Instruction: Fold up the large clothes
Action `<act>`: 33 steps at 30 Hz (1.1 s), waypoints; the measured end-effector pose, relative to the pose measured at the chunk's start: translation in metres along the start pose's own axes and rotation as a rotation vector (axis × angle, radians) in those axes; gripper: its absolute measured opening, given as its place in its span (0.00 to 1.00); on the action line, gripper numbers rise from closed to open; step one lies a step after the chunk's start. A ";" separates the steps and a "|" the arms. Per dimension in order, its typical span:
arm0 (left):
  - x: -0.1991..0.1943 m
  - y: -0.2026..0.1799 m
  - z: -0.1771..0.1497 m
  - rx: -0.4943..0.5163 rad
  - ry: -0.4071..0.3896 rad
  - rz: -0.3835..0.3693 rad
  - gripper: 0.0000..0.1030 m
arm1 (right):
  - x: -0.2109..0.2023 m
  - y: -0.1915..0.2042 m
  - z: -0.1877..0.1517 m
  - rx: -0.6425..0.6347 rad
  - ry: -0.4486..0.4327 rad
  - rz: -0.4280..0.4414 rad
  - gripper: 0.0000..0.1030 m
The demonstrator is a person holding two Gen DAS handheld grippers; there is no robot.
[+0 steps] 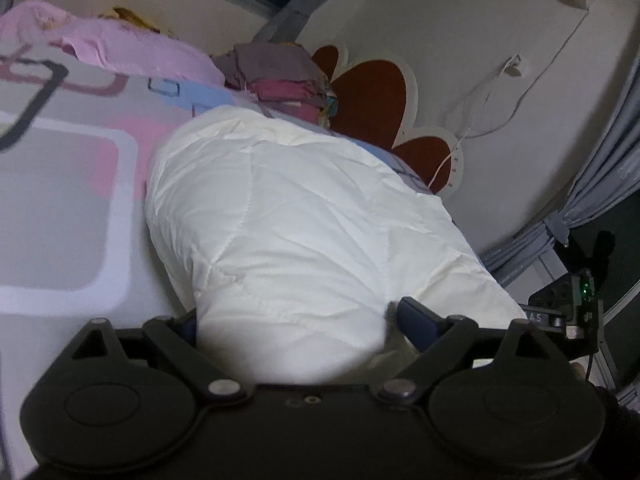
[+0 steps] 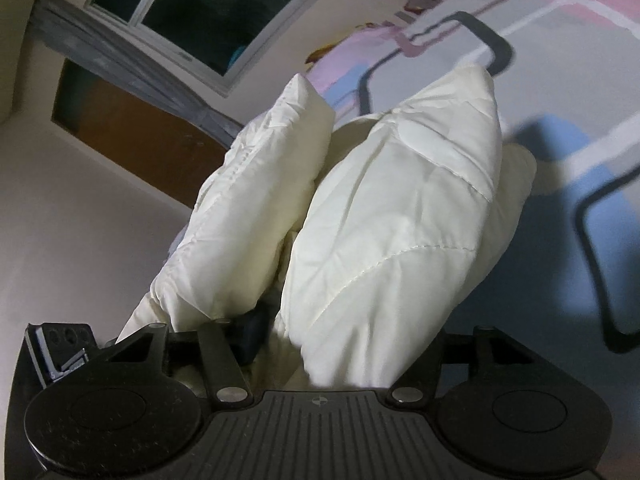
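Black gripper bodies up front, cream quilted jacket bunched between both sets of jaws.

Left gripper (image 1: 296, 320) is spread wide w/ a fat fold of the cream quilted jacket (image 1: 304, 216) wedged between its blue fingers (image 1: 418, 322); looks clamped on it, tho the left finger is mostly hidden by fabric. Right gripper (image 2: 320, 344) is set narrower, and 2 puffy folds of the jacket (image 2: 392, 220) are gathered into it; only 1 dark finger (image 2: 250, 338) can be made out, so pad contact there can't be told 100%. Rest of the jacket is laid on the patterned bedsheet (image 1: 60, 208), approx mid-bed. Behind it a stack of folded clothes (image 1: 280, 80) and a pink garment (image 1: 132, 46) are seen by the red headboard (image 1: 372, 100).
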State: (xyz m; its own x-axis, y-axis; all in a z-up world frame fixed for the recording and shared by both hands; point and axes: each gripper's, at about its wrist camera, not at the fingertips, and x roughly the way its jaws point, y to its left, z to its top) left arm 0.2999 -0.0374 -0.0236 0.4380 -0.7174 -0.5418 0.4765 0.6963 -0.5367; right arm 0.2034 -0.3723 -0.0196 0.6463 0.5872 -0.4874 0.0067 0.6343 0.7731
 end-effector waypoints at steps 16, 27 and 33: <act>-0.113 0.096 0.033 -0.043 -0.121 0.137 0.89 | 0.161 0.130 -0.001 -0.148 0.093 0.101 0.56; -0.127 0.167 -0.011 -0.118 -0.061 0.260 0.90 | 0.273 0.117 -0.058 -0.082 0.224 0.020 0.57; -0.125 0.170 -0.003 -0.103 -0.046 0.260 0.92 | 0.276 0.125 -0.057 -0.085 0.220 -0.011 0.57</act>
State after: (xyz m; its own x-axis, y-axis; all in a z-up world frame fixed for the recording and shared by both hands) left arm 0.3237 0.1708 -0.0494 0.5709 -0.5130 -0.6410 0.2647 0.8541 -0.4477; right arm 0.3388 -0.1026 -0.0804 0.4647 0.6697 -0.5793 -0.0572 0.6755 0.7351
